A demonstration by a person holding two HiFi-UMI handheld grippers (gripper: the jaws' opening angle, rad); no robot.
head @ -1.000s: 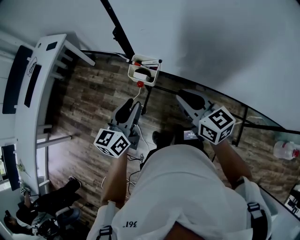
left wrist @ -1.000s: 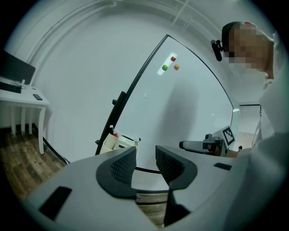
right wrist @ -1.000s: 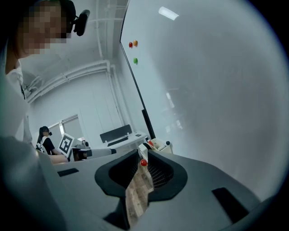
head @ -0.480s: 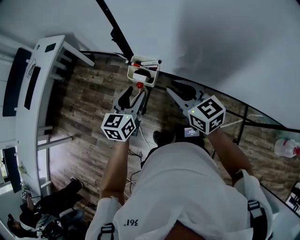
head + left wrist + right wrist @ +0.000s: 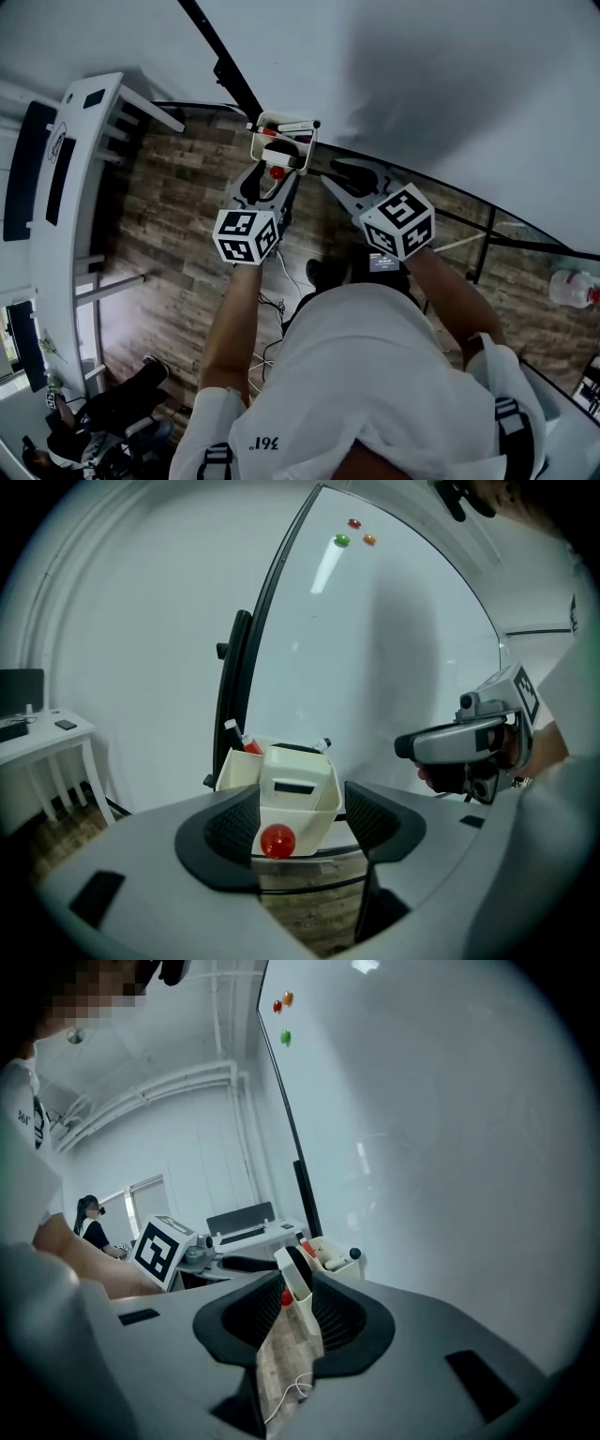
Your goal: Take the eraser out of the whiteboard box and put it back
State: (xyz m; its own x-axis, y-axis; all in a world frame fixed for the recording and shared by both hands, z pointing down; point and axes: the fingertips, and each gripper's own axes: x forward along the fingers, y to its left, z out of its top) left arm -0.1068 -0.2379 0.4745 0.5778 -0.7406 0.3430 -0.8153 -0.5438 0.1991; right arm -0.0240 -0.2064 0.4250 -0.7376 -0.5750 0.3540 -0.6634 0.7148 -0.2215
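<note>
Left claw (image 5: 300,822): released. The jaws had just been opening and stood wide. In the left gripper view the lower front of the box (image 5: 234,771) showed between the two pads, with a gap on each side and neither pad pressing on it. A red ball (image 5: 277,841) at the bottom front of the box sat in the same gap, nearer the left pad.

Right claw (image 5: 289,1312): also released, with a narrower gap and nothing gripped. It pointed at the box from the right, and its view saw the box edge-on, beyond the pads.

Eraser (image 5: 278,148): in the box, in the front pocket, dark part uppermost. Its outline was hard to make out in any view.

Markers (image 5: 342,1260) stood in the rear compartment of the box, one with a red cap. The box hung at the lower left corner of the whiteboard (image 5: 375,667), beside the board's black frame. Three small magnets (image 5: 354,523), red, green and orange, sat high on the board.

Wood-pattern floor (image 5: 178,216) lay below, with a white counter (image 5: 75,169) far left.
</note>
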